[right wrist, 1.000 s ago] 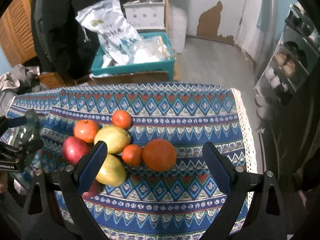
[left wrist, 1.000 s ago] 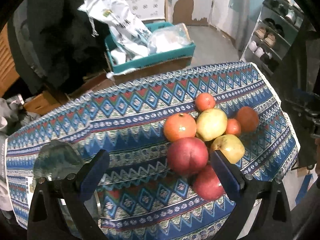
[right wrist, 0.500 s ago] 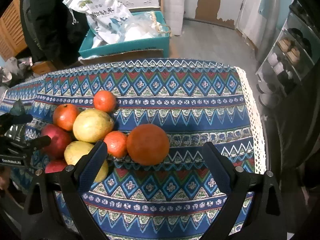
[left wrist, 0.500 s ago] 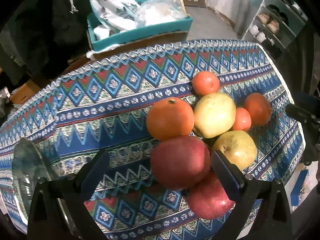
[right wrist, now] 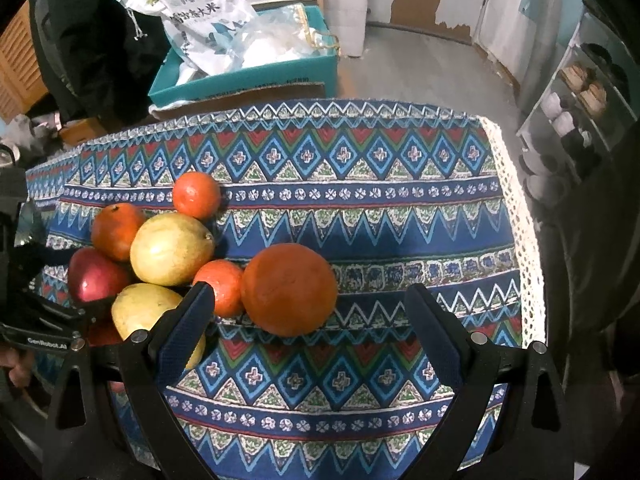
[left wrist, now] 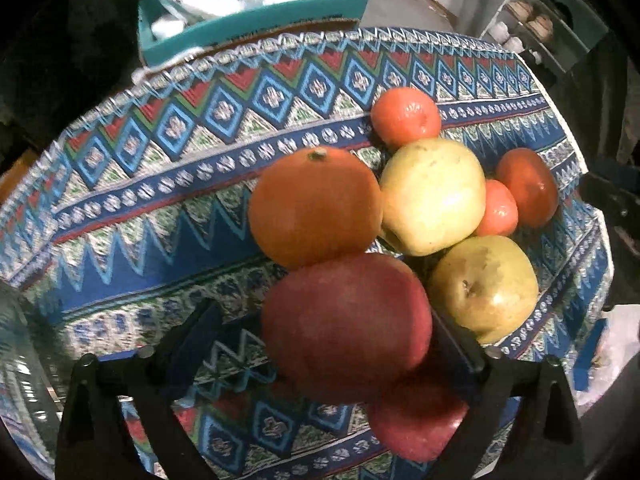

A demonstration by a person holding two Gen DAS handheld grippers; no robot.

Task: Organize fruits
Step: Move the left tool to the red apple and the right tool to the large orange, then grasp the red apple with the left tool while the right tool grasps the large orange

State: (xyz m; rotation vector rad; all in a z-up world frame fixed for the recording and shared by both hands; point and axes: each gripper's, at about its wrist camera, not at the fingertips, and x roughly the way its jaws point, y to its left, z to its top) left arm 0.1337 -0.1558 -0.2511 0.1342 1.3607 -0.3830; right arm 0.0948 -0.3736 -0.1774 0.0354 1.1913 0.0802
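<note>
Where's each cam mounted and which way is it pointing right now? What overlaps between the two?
Left wrist: on the left gripper, looking along its open fingers, close onto the red apple between them; only its own fingers show.
Right wrist: on the right gripper, looking across the patterned tablecloth at the large orange between its open fingers; the left gripper shows at the left edge.
Shared: the fruit pile, tablecloth, teal box.

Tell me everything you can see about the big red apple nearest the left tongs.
The big red apple is round, with dull, faintly speckled, unbroken skin. It sits on the patterned tablecloth between the open fingers of the left tongs, seemingly ungripped. It abuts an orange behind and overlaps a second red apple.
</note>
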